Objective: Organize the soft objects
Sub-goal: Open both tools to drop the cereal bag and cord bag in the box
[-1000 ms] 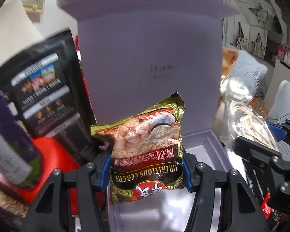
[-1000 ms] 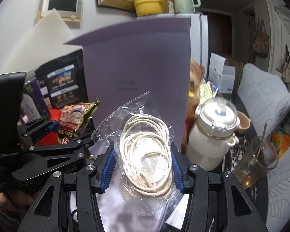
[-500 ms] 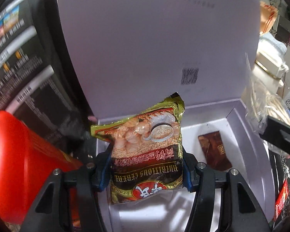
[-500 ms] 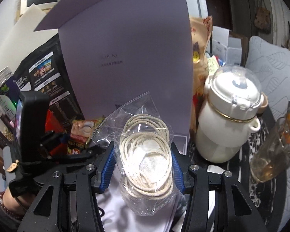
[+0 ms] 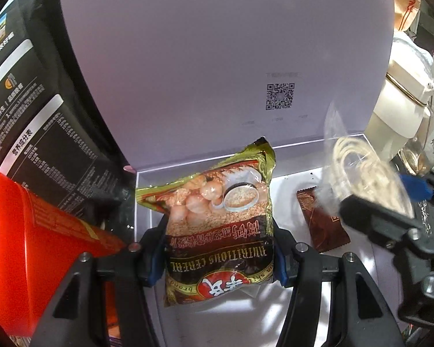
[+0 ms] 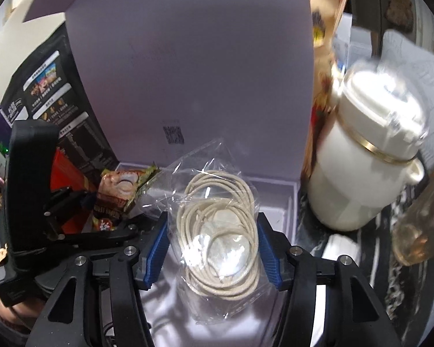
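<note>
The left gripper is pinching a cereal packet by its sides, long axis pointing away, top corner toward the lid. The right gripper has just been opening with the rope bag between its pads, seemingly letting go. Both are hanging over the open lilac box, probably for dropping in.

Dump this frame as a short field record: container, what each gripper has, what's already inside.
container: lavender box, lid up
left gripper: shut on cereal packet, over the box
right gripper: jaws just opening, clear bag of cord between them, pads look barely off it
already inside: brown sachet on the box floor
beside box: red container, white lidded jar
</note>
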Available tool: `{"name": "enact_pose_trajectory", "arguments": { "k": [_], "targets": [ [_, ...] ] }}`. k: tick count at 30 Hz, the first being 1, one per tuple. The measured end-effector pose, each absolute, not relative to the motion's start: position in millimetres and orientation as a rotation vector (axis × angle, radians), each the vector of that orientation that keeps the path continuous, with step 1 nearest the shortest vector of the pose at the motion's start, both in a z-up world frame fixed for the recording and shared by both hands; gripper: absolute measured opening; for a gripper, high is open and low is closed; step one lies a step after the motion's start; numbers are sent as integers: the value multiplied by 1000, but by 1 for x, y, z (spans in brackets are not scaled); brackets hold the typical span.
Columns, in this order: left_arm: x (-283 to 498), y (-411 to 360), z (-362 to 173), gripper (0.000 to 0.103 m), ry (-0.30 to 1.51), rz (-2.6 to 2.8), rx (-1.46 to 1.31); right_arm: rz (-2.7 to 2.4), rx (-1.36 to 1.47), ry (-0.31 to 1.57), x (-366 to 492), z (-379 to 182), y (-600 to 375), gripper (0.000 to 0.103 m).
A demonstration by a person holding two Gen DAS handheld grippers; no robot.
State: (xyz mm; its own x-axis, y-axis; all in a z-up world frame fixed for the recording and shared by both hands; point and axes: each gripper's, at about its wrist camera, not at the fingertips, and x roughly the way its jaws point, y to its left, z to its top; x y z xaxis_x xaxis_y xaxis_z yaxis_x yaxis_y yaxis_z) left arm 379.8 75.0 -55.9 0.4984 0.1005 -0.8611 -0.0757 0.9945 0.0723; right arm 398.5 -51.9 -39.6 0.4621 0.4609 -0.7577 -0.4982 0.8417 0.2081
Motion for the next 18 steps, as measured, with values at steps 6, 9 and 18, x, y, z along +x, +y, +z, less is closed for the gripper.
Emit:
{"name": "enact_pose_trajectory", "arguments": {
  "k": [6,9,18],
  "targets": [
    [390,84,-62,57,1058,110,35,583,-20,947,400,-44,-48,64],
    [389,82,-60,58,1055,116,39,573,-37,952,399,-43,-44,69],
    [383,77,-32,76,976,161,86,526,-41,925,390,-32,-50,74]
  ]
}}
